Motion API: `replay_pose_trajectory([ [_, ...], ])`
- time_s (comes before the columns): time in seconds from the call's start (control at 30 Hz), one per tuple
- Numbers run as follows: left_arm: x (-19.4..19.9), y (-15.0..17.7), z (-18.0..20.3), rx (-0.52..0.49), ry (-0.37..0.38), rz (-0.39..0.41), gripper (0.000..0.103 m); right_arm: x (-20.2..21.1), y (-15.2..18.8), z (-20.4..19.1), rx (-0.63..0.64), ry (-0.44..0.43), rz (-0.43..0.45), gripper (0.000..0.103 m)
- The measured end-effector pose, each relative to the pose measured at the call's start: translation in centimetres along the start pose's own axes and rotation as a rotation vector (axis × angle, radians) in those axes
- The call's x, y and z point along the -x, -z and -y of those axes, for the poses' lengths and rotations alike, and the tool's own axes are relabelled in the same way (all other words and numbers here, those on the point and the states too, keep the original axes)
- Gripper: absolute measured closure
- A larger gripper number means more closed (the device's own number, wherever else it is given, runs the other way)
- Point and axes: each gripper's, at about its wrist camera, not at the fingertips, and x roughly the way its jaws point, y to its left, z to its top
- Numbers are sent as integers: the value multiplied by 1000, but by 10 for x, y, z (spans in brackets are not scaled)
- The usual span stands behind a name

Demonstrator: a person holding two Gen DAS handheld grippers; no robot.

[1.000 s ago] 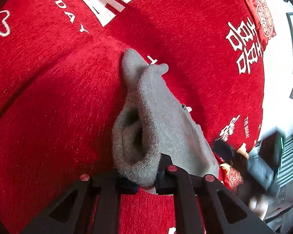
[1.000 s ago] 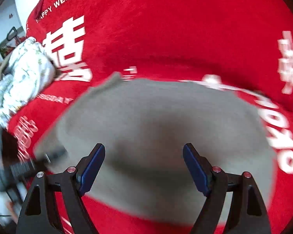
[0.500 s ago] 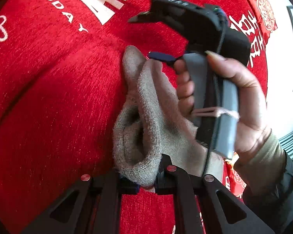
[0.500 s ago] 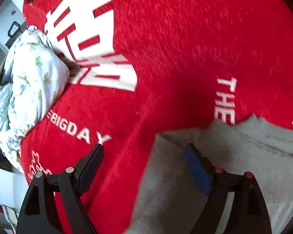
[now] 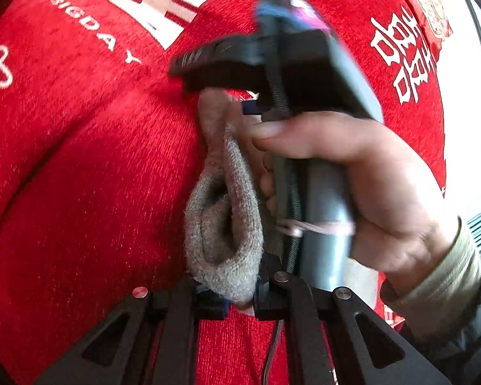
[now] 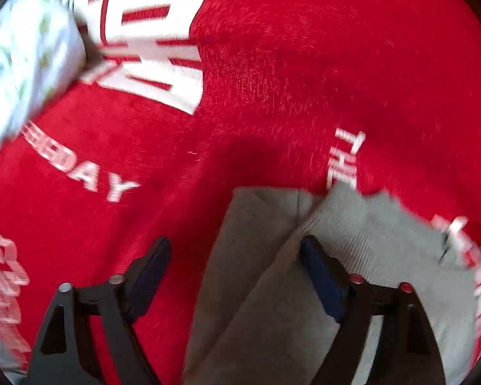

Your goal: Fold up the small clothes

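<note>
The grey knitted garment [image 5: 224, 211] was held bunched above the red printed bedspread [image 5: 80, 160], one gathered end being pinched between the pressed-together fingers of the left tool [image 5: 239, 300] at the bottom of the left wrist view. Beyond it, the right tool's body and the hand [image 5: 362, 192] gripping its handle were seen close against the cloth, near its far end. In the right wrist view the right tool [image 6: 237, 272] was seen spread wide, with nothing gripped; the garment [image 6: 272, 288] lay partly between its fingers, and a diagonal crease with one layer lapped over another could be made out. A pale floral bundle [image 6: 25, 64] was visible at the upper left of that view, well apart from the work; whether it had been folded could not be told through the blur. The fold was judged to be barely under way: one end had been secured, the other had not yet been taken, and the bringing together of the ends, the laying flat and the smoothing were judged to remain.
</note>
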Motion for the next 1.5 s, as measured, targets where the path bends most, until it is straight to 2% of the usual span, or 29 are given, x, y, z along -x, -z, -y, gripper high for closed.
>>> replay_pose_trajectory([
  [0.03,0,-1,2,-8,-10,0,93,1,0,1,13,31,6,56],
  [0.07,-1,-1,4,-14,-17,0,93,2,-1,3,25,45,9,73],
  [0.1,0,-2,8,-25,-30,2,93,4,-1,7,36,49,9,80],
  [0.13,0,-2,12,-42,-48,5,94,6,1,11,48,46,13,81],
  [0.2,1,-2,24,-93,-92,18,94,13,4,16,71,52,35,82],
  [0.27,4,0,35,-136,-114,34,94,23,5,26,28,17,58,82],
  [0.57,11,3,58,-184,-149,61,94,57,10,61,-65,-72,124,85],
  [1.07,6,18,118,-289,-202,26,94,93,31,140,-276,-276,197,87],
  [1.5,-10,29,157,-374,-237,-4,94,102,46,194,-406,-423,221,87],
])
